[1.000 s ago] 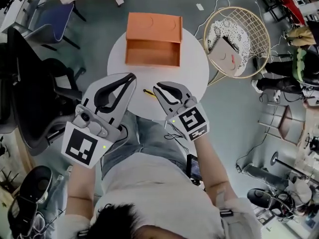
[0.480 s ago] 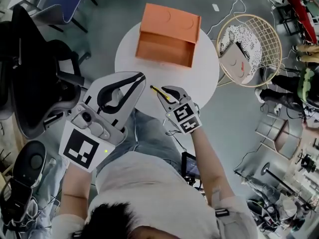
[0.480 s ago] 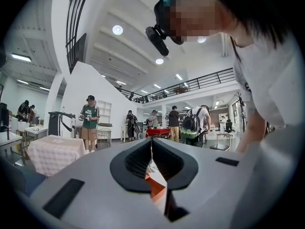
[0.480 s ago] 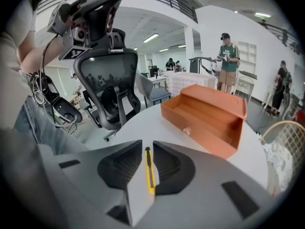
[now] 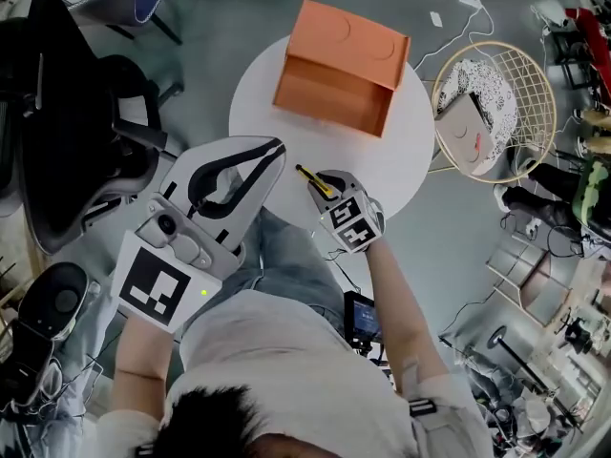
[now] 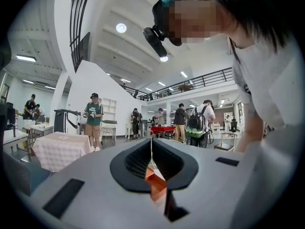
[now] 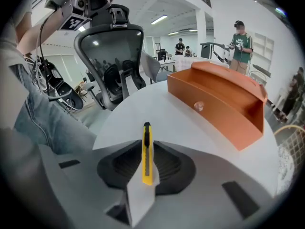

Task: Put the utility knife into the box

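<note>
Right gripper [image 7: 147, 152]: jaws clamped on the utility knife [image 7: 147, 137], gripping the yellow body edge-on near its rear half, with the black-tipped front end projecting past the jaws. The knife is held at the near edge of the round table [image 5: 401, 165], well short of the box [image 5: 339, 70].

Left gripper [image 6: 151, 144]: jaws together, nothing between them, held off the table on the person's left.

Handling assessment: the knife looks light, slim and rigid, with a smooth plastic shell that could pivot in a narrow grip. A hold along the flat sides at mid-body appears soundest. Whether the blade is extended cannot be made out.

Surroundings: the box stands open at the far side of the table, its front wall carrying a small knob [image 7: 198, 107]. The table between knife and box is bare. An office chair [image 7: 112, 56] stands to the left and a wire basket chair [image 5: 516, 84] to the right, both off the route.
</note>
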A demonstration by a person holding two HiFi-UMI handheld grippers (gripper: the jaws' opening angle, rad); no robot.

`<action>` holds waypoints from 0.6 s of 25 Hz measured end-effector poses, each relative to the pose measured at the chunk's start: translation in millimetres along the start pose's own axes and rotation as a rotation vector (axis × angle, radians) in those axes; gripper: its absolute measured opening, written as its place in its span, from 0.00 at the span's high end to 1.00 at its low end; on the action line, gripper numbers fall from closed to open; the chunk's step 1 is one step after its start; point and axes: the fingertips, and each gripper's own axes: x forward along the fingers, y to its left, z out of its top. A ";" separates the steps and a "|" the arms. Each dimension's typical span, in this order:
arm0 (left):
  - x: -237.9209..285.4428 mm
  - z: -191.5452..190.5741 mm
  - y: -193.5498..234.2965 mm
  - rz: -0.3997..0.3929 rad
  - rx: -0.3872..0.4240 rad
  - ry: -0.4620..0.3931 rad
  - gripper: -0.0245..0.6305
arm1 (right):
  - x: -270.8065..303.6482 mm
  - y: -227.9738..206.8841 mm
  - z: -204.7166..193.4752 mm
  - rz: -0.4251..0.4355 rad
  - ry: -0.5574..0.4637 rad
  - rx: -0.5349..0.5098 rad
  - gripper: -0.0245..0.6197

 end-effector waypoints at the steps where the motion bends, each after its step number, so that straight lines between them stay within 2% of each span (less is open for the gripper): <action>1: -0.1 -1.2 1.1 0.005 -0.003 0.003 0.95 | 1.8 0.6 -2.9 0.002 0.011 -0.008 0.83; 7: 3.8 -4.5 4.1 0.025 -0.010 0.008 0.95 | 1.0 -3.6 -3.4 -0.015 0.031 -0.067 0.85; 11: 5.5 -3.3 3.4 0.029 -0.006 0.007 0.95 | 1.1 -3.6 -3.2 -0.009 0.040 -0.071 0.86; 15: 4.2 -3.9 4.4 0.031 0.001 0.010 0.95 | -4.5 -3.8 8.7 -0.016 0.004 -0.072 0.86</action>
